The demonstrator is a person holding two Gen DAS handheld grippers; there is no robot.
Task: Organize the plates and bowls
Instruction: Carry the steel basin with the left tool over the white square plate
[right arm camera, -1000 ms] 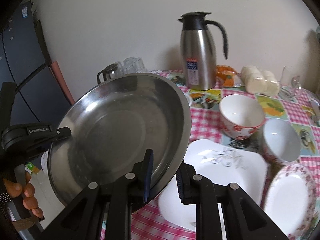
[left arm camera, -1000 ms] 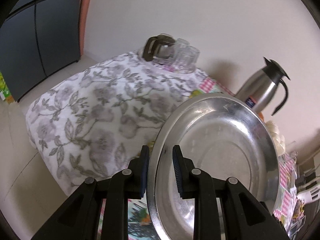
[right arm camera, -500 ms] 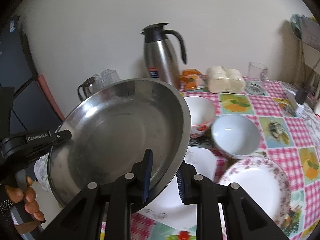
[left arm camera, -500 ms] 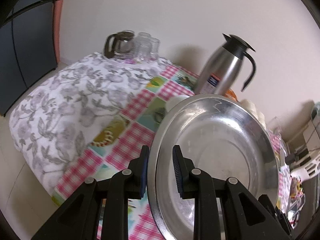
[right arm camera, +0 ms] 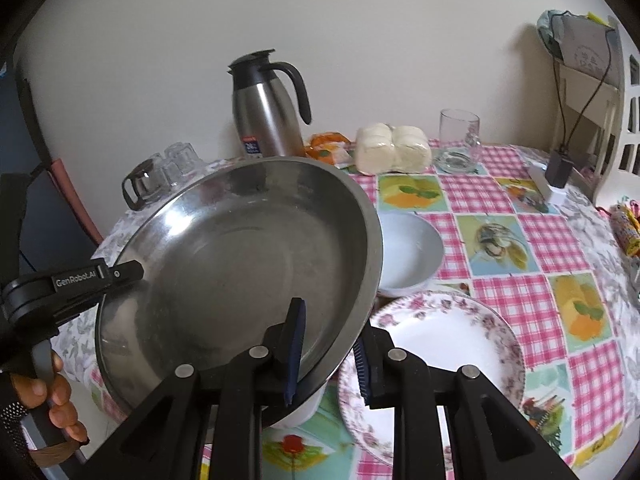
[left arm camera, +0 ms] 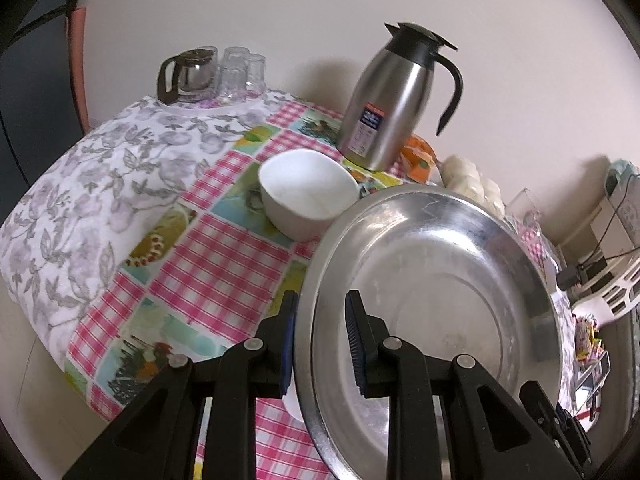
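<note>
Jaws of both the left gripper (left arm camera: pixel 320 336) and right gripper (right arm camera: pixel 328 346) clamped opposite rims of the empty steel plate (right arm camera: pixel 244 264) above the bench (right arm camera: pixel 516 232), whose empty floral plate (right arm camera: pixel 448 344) only the right view showed.

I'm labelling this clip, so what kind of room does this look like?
Probably a home dining or kitchen corner: a table under a pink checked tablecloth, a steel thermos jug, and bowls and a floral plate set out.
</note>
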